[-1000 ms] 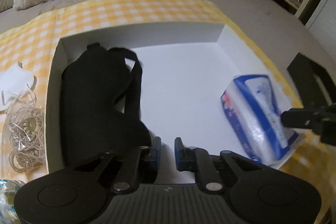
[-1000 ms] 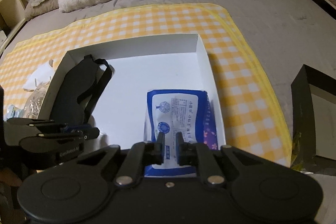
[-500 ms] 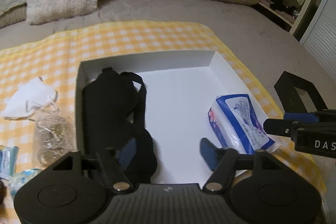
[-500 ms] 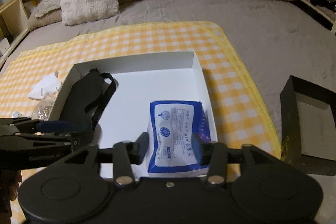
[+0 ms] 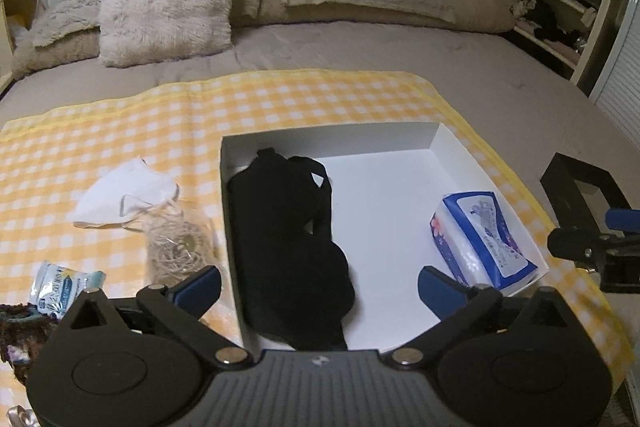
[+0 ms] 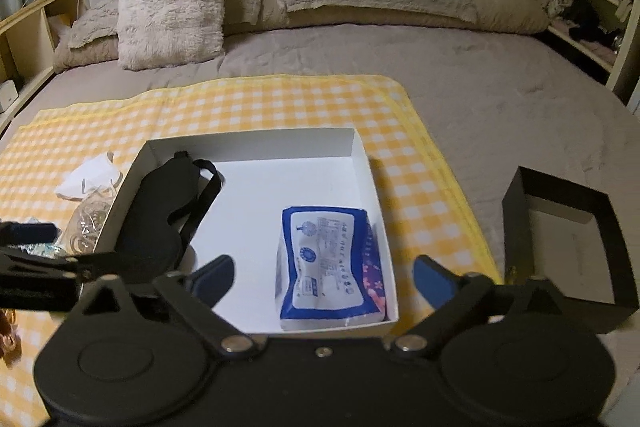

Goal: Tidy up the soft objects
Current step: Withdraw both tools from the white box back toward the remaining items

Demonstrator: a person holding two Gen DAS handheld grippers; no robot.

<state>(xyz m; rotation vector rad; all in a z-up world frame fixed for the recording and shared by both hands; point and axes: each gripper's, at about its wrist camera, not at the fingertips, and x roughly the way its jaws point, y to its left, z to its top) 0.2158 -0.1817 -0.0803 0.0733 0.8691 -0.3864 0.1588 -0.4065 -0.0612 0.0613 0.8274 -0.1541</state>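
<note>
Both tongs are wide open and hold nothing. The left gripper (image 5: 320,285) hangs above the near edge of the white box (image 5: 332,137), and the right gripper (image 6: 323,277) hangs above the near right side of the same box. Some things could go wrong from here, I think. The face mask (image 5: 120,197) lies partly under the bag of rubber bands (image 5: 176,245), and its loops sit right at the bag. If a gripper pulls the mask, the loops may drag the bag along. The bag looks shiny and slippery, so it could slide out of the fingers. The little wipes packet (image 5: 60,285) sits very near the left edge of the view, so it is easy to miss. The two grippers are close to each other, so they could bump. Inside the box, the black sleep mask (image 5: 286,239) lies flat along the left wall, with its strap looped beside it. It looks soft and floppy. The blue and white tissue pack (image 6: 328,269) lies by the right wall, near the front corner. It looks puffy and squishy. The box sits on a yellow checked cloth (image 6: 260,99) on the bed. A small black box (image 6: 568,239) stands off to the right, on the bed cover.
</note>
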